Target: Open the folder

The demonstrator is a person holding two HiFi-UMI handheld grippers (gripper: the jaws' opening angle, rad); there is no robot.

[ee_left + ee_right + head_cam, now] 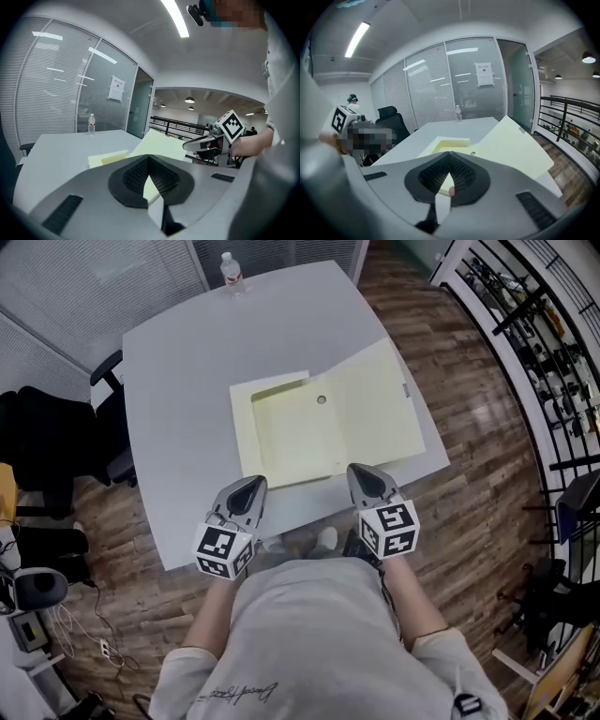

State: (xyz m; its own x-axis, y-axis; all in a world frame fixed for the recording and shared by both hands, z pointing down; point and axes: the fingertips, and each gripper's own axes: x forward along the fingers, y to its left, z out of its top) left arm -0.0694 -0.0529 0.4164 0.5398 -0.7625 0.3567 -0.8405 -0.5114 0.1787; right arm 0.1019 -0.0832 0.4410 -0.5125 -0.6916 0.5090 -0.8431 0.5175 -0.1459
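The pale yellow folder [309, 427] is lying open on the grey counter [178, 409], its long axis running left-right and its cover tilting up rightward. The left tool [253, 484] and right tool [361, 471] are hovering at its near edge, both clenched and empty.

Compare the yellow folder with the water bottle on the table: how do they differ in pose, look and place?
The folder lies open, its cover spread to the right; the bottle stands upright. The folder is pale yellow; the bottle is clear. The folder is near the person's edge of the table; the bottle is at the far edge. Both rest on the same grey table.
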